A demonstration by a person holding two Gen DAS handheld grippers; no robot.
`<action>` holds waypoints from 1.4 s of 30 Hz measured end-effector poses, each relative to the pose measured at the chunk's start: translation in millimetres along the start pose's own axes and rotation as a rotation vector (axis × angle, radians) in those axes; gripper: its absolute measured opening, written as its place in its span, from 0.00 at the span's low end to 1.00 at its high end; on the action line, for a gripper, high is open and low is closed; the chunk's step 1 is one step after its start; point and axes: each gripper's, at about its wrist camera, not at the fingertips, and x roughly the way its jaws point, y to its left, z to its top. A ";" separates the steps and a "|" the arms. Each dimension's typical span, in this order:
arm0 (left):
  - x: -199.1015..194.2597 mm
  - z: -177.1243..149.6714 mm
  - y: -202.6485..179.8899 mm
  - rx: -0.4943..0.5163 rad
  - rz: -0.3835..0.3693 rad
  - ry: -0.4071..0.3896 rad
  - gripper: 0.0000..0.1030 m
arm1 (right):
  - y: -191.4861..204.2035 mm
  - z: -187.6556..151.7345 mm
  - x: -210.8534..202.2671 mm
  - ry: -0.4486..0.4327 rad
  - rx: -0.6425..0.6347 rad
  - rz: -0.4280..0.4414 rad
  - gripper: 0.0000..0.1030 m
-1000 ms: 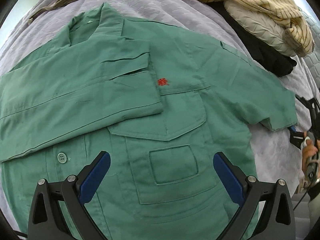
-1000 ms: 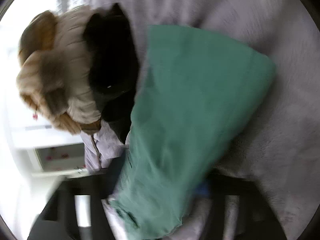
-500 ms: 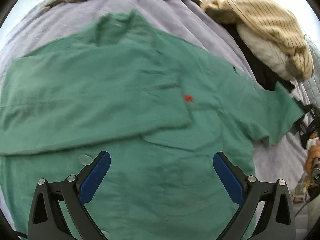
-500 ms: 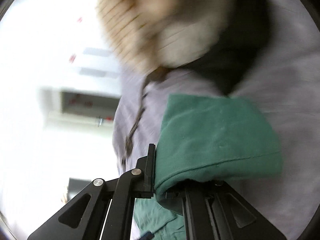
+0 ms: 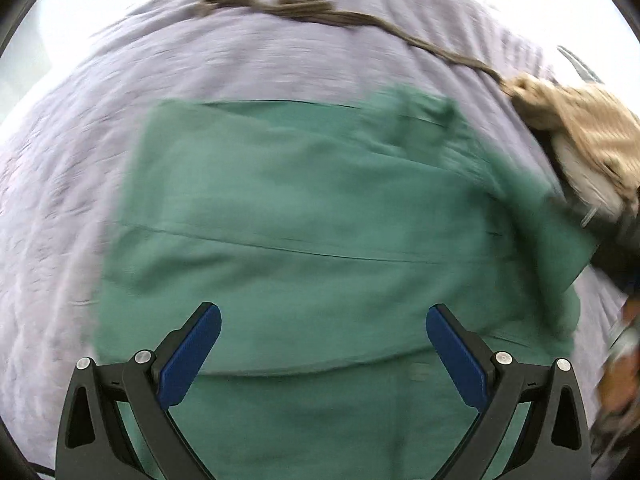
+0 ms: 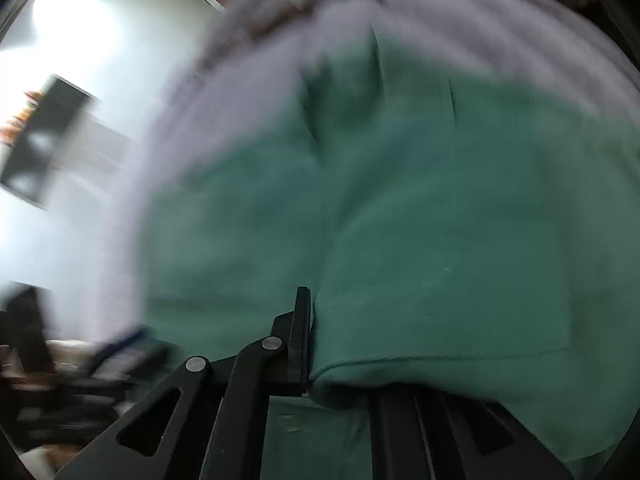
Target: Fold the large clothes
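Note:
A large green work shirt (image 5: 320, 232) lies on the lilac bed cover (image 5: 240, 52), one sleeve folded across its front. My left gripper (image 5: 323, 354) is open and empty, its blue pads (image 5: 188, 354) hovering over the lower part of the shirt. My right gripper (image 6: 320, 360) is shut on the other green sleeve (image 6: 440, 272) and holds it lifted over the shirt body; the sleeve cloth drapes over and hides the right finger. Both views are blurred by motion.
A pile of clothes, beige striped (image 5: 592, 128) over white and black, lies at the bed's right edge. A brown cord (image 5: 320, 12) runs along the far side of the cover. The person's hand (image 5: 624, 364) shows at the right. Room wall and furniture (image 6: 44, 140) are beyond the bed.
My right gripper has carried the sleeve from the bed's right edge in over the shirt body. My left gripper has swung left and back, so the shirt sits further right in its view.

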 end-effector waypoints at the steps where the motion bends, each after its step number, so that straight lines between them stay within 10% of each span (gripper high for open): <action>1: 2.2 0.0 12.6 -0.016 0.005 0.001 1.00 | -3.0 -4.0 4.1 0.002 0.025 -0.004 0.11; 5: 10.1 -4.2 40.7 -0.058 0.009 0.023 1.00 | -30.0 -18.0 -24.9 -0.054 0.215 0.100 0.47; 8: 7.6 -9.1 50.8 -0.063 -0.002 0.009 1.00 | -61.3 -23.5 -53.0 -0.157 0.381 0.085 0.50; 9: 6.5 -10.4 53.3 -0.061 -0.002 0.004 1.00 | -71.8 -21.4 -57.3 -0.177 0.439 0.076 0.49; 11: 4.3 -12.4 56.0 -0.059 -0.006 -0.005 1.00 | -81.9 -9.3 -57.0 -0.183 0.491 0.078 0.11; 18: -11.5 -11.9 65.8 -0.070 -0.040 -0.040 1.00 | 33.2 6.6 -42.9 -0.162 0.053 0.076 0.10; 24: -10.5 -11.7 83.4 -0.113 -0.019 -0.034 1.00 | 81.4 -27.0 1.8 0.044 -0.124 0.055 0.48; 39: 29.3 9.7 15.2 -0.004 -0.120 0.033 1.00 | -195.6 -102.5 -123.2 -0.184 0.706 0.108 0.50; 42: 46.2 13.8 -7.7 0.052 -0.088 0.039 1.00 | -216.6 -93.7 -134.4 -0.271 0.713 0.121 0.09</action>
